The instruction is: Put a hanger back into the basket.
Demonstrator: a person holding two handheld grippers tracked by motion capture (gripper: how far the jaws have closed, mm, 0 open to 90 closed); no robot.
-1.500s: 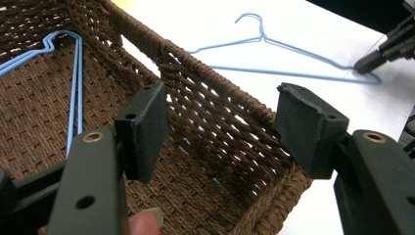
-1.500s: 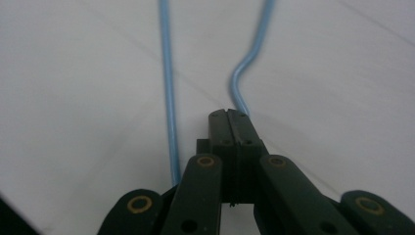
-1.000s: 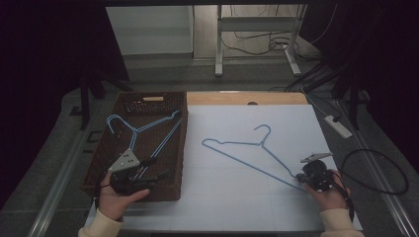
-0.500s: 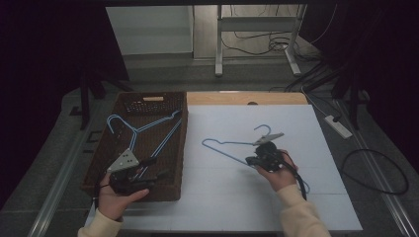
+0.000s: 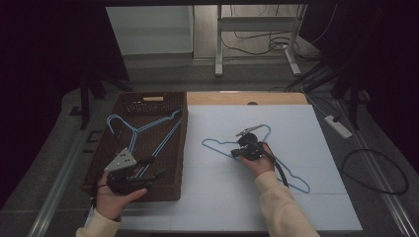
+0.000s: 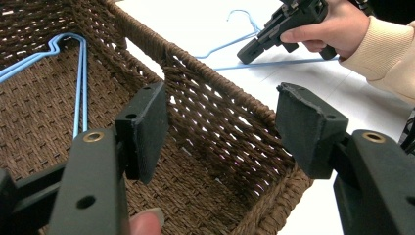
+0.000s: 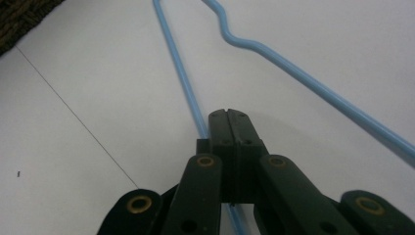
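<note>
Right gripper (image 7: 229,113) clamping bottom bar of blue wire hanger (image 5: 286,174) lying flat on white table (image 5: 321,207). Thin wire risking slipping or swinging during lift, hook snagging wicker basket (image 5: 170,190) rim. Left gripper (image 6: 220,132) hovering, jaws spread, over basket corner.

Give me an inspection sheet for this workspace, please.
Surface: pale blue-white foam board laid over the table.
Job's things: blue wire hanger on the board; second blue wire hanger inside the brown woven wicker basket.
Clutter: nothing seen.
Grippers: right gripper shut on the board's hanger; left gripper open over the basket's corner.
Cables: black gripper cable; black looped cord on the floor.
Surroundings: white power strip; metal desk legs behind.
</note>
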